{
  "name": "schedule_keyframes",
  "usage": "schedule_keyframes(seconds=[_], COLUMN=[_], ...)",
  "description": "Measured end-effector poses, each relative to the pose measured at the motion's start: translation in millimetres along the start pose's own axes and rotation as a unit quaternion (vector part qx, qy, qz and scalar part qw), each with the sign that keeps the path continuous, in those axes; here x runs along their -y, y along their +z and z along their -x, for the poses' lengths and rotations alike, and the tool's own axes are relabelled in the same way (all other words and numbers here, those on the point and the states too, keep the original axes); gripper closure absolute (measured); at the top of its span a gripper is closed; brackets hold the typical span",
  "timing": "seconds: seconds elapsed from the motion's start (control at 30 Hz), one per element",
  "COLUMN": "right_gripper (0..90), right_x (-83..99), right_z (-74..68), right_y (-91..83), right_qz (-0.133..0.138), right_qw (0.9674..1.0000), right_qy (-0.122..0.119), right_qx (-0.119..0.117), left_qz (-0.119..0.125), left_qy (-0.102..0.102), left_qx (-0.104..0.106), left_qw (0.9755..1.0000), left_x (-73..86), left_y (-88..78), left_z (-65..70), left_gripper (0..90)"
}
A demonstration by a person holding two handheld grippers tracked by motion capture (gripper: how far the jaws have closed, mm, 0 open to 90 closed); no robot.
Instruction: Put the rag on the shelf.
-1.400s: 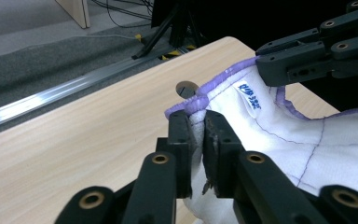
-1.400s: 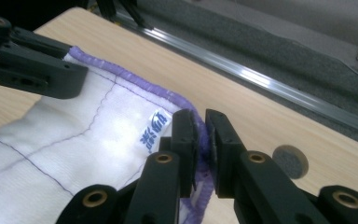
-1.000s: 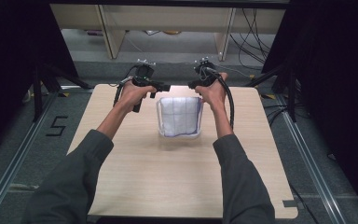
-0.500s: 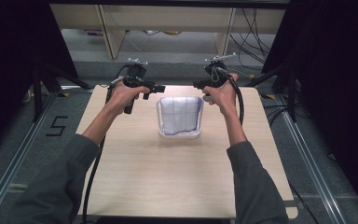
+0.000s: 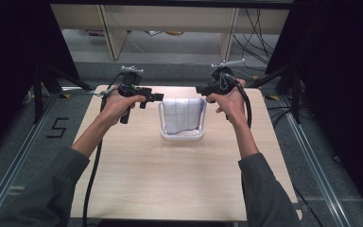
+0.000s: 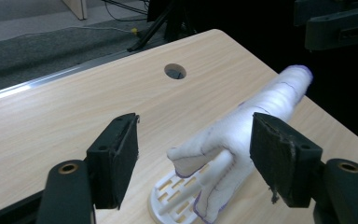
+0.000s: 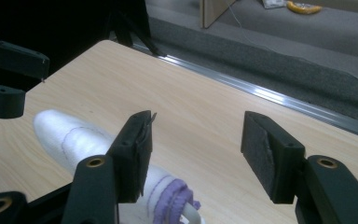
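White cloth with purple grid lines [image 5: 184, 115] hangs draped over a white slotted rack [image 5: 182, 135], sitting just above centre of the high view, toward the far half of the light wood worktop [image 5: 170, 179]. In the left gripper view the cloth [image 6: 242, 121] runs as a rolled ridge from lower centre to upper right, over the rack's base [image 6: 175, 198]; a round hole [image 6: 175, 71] in the worktop shows at upper centre. In the right gripper view the cloth [image 7: 74, 137] lies at lower left, with a purple stitched edge at the bottom. Left gripper [image 5: 153, 98]: upper left of the cloth, fingers wide apart, empty, near the cloth's top corner. Right gripper [image 5: 203, 90]: upper right of the cloth, fingers wide apart, empty. Both hands hold the grippers above the worktop, and a black cable [image 5: 92, 175] trails down at the left.
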State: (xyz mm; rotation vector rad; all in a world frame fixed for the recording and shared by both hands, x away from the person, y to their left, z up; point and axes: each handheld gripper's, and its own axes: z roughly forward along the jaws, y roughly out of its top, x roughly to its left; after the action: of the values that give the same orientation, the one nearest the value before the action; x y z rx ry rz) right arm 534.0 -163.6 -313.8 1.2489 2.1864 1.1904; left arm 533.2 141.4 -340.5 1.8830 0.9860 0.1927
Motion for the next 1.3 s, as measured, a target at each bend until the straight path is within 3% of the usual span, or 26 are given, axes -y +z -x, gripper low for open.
schedule_keyframes(seconds=[0.13,0.17,0.23,0.33,0.37,0.43,0.47,0.6,0.67,0.8,0.87,0.9,0.93,1.1,1.13,1.17,1.2,1.23,1.3], right_gripper=[43.2,42.9,42.5,41.7,41.8,41.7,41.7,40.9,40.6,40.5,40.2,40.2,40.1,39.3,39.2,38.9,38.5,38.5,38.4], right_x=[1.1,1.3,2.6,3.9,4.7,6.3,7.5,12.6,16.3,21.3,23.8,25.3,26.2,32.5,33.2,34.7,35.5,37.1,38.6], right_z=[-5.9,-5.9,-10.5,-11.5,-13.7,-14.9,-17.3,-19.8,-23.1,-25.9,-26.7,-26.4,-27.8,-29.0,-28.2,-30.2,-29.5,-31.7,-32.7], right_y=[-4.3,-4.4,-6.2,-6.4,-7.4,-9.0,-10.5,-14.5,-15.6,-20.2,-20.8,-22.0,-22.6,-26.0,-26.4,-27.1,-27.8,-28.4,-30.4], right_qz=[0.007,0.009,0.006,0.009,0.007,0.014,0.012,0.011,0.014,0.014,0.014,0.016,0.015,0.015,0.016,0.015,0.014,0.015,0.016], right_qw=[0.9999,0.9998,0.9999,0.9997,0.9998,0.9996,0.9997,0.9993,0.9995,0.9993,0.9992,0.9988,0.9991,0.9990,0.9986,0.9990,0.9986,0.9990,0.9988], right_qy=[-0.002,-0.016,-0.002,-0.019,-0.007,-0.017,-0.011,-0.032,-0.023,-0.028,-0.029,-0.040,-0.031,-0.033,-0.043,-0.031,-0.045,-0.032,-0.036], right_qx=[-0.011,-0.011,-0.015,-0.013,-0.015,-0.015,-0.017,-0.016,-0.018,-0.018,-0.025,-0.022,-0.023,-0.027,-0.024,-0.026,-0.026,-0.027,-0.028], left_qz=[0.000,0.000,0.004,0.002,0.000,0.001,0.003,0.009,0.006,0.001,0.002,0.000,0.006,0.006,0.004,0.005,0.007,0.005,0.007], left_qy=[0.008,0.009,0.010,0.011,0.011,0.010,0.011,0.013,0.015,0.043,0.040,0.036,0.035,0.040,0.041,0.041,0.042,0.043,0.042], left_qx=[0.002,0.003,0.004,0.003,0.004,0.004,0.007,0.014,0.017,0.003,0.006,0.012,0.016,0.021,0.023,0.025,0.024,0.024,0.023], left_qw=[1.0000,1.0000,0.9999,0.9999,0.9999,0.9999,0.9999,0.9998,0.9997,0.9991,0.9992,0.9993,0.9992,0.9990,0.9989,0.9988,0.9988,0.9988,0.9988], left_x=[5.6,6.9,9.6,14.5,17.2,20.9,23.5,30.9,34.8,42.0,45.2,45.9,48.2,53.4,54.0,55.1,56.2,56.5,58.0], left_y=[-4.2,-5.0,-6.8,-7.8,-8.0,-9.5,-11.0,-16.1,-17.9,-20.2,-21.2,-21.8,-22.6,-25.6,-26.1,-26.6,-27.2,-27.7,-28.8], left_z=[4.1,5.3,7.5,8.7,9.0,10.1,11.0,14.4,16.9,21.0,21.4,21.5,22.7,27.4,27.9,28.6,29.4,29.7,31.0], left_gripper=[30.5,30.5,29.9,29.5,29.5,29.4,29.4,28.8,28.5,27.5,27.2,27.1,27.0,26.8,26.8,26.8,26.8,26.7,26.2])
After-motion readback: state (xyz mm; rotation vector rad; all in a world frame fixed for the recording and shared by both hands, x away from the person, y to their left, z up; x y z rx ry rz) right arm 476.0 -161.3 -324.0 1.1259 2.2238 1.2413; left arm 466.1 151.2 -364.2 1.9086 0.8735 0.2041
